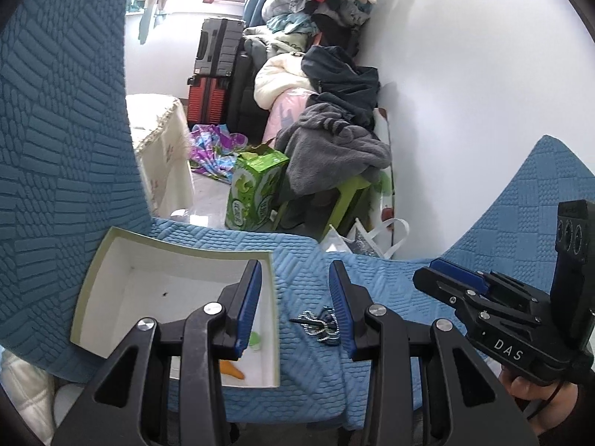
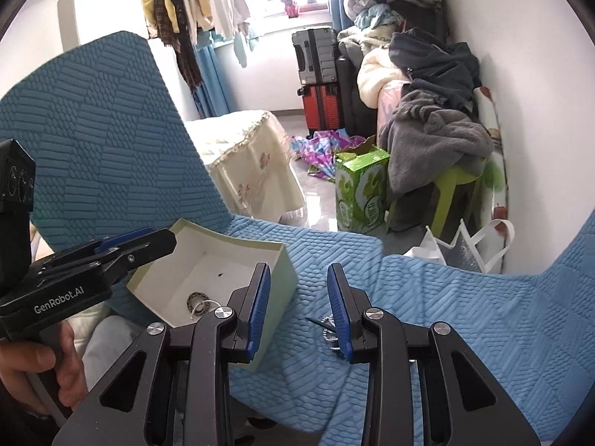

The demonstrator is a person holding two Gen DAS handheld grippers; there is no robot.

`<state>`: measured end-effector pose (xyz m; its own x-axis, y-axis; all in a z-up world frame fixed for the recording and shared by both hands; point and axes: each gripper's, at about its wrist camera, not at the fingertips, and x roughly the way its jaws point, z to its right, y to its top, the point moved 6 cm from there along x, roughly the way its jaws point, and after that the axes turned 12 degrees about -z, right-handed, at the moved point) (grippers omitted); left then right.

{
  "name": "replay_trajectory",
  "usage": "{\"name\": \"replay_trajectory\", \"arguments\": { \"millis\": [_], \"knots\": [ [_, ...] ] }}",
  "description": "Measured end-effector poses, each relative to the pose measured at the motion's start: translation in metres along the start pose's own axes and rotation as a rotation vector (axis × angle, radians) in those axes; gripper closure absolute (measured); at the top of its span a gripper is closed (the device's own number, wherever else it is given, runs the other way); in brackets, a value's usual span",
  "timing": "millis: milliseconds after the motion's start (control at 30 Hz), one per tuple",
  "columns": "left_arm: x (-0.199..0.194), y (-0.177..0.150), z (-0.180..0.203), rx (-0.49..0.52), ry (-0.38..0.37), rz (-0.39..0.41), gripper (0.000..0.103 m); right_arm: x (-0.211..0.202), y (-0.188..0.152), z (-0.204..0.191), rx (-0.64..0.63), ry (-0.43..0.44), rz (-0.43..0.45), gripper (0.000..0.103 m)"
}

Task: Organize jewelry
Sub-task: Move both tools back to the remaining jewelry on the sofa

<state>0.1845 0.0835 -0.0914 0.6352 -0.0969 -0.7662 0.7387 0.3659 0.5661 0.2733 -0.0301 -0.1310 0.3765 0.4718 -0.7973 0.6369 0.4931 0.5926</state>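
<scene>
A pale green box [image 1: 83, 290] with a white inside lies open on the blue quilted seat [image 1: 305, 260]. It holds an orange piece [image 1: 232, 369] and a green piece [image 1: 256, 339]. The right wrist view shows the box [image 2: 282, 271] with a dark ring-shaped piece [image 2: 196, 301] inside. A beaded blue-and-white chain with a dark pin [image 1: 319, 321] lies on the seat right of the box, also seen partly hidden in the right wrist view [image 2: 327, 325]. My left gripper [image 1: 295, 312] is open, one finger over the box. My right gripper [image 2: 299, 312] is open above the seat and empty.
The blue chair back [image 1: 63, 130] rises at left, an armrest [image 1: 539, 193] at right. Beyond the seat edge stand a green carton [image 1: 256, 189], a green stool under grey clothes [image 1: 334, 152], suitcases [image 1: 212, 81] and a white bag [image 1: 375, 238].
</scene>
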Motion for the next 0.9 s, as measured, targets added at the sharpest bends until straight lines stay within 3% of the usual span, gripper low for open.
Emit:
{"name": "replay_trajectory", "arguments": {
  "millis": [300,533,733,900],
  "knots": [
    [0.035,-0.027,0.035,0.015,-0.064,-0.038,0.065,0.003,-0.029,0.049,0.030,-0.025,-0.013,0.073],
    [0.089,-0.058,0.057,0.023,-0.107,-0.145,0.065,0.035,-0.063,0.086,0.037,-0.027,-0.102,0.073],
    [0.141,-0.083,0.056,-0.004,-0.115,-0.258,0.065,0.068,-0.082,0.109,0.052,-0.021,-0.174,0.073],
    [0.167,-0.093,0.054,-0.025,-0.121,-0.301,0.065,0.102,-0.089,0.126,0.097,-0.002,-0.267,0.073]
  ]
}}
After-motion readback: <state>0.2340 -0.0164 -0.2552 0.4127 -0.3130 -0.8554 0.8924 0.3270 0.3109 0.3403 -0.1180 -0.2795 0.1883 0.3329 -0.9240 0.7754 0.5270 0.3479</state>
